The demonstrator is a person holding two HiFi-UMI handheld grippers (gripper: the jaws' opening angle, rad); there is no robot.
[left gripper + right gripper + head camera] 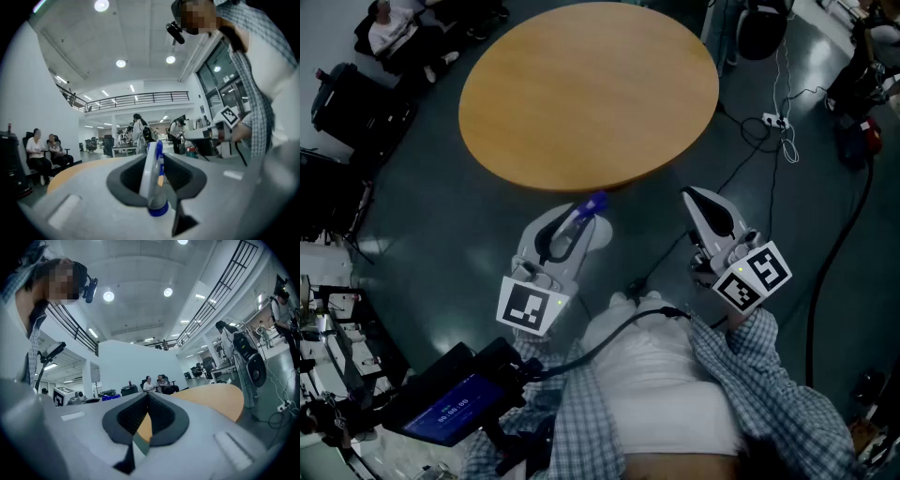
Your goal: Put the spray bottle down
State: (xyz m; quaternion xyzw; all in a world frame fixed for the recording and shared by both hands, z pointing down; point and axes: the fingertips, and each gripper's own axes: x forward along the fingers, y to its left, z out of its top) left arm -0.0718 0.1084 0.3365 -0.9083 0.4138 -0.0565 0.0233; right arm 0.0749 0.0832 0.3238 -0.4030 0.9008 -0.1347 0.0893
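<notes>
Count: one round table (581,94), one bottle (594,203), two grippers, each with one marker cube, one screen unit (450,408), one power strip (772,120) on the floor right of the table. Left gripper (572,230) sits just short of the table's near rim, level, with its jaws closed partway onto the bottle's neck. The bottle is off the table, carried over the floor with its blue head toward the rim. Right gripper (694,199) is also just short of the near rim and to the right of the bottle; its jaws are together at the tips and hold nothing. Head view only: the whole table top, bare wood, both cubes, cables on the floor, and the person's white shirt and checked sleeves. Left gripper view only: the grip itself, with pads on either side of the bottle (152,178), a blue collar (158,208) nearest the camera, the left gripper (152,150) pointing over the table edge, two seated people (35,152) left of the table, and others standing beyond it. Right gripper view only: the right gripper (147,397) with pads meeting at the tips, a sliver of table top visible behind them, and two seated people (157,383) past the table
</notes>
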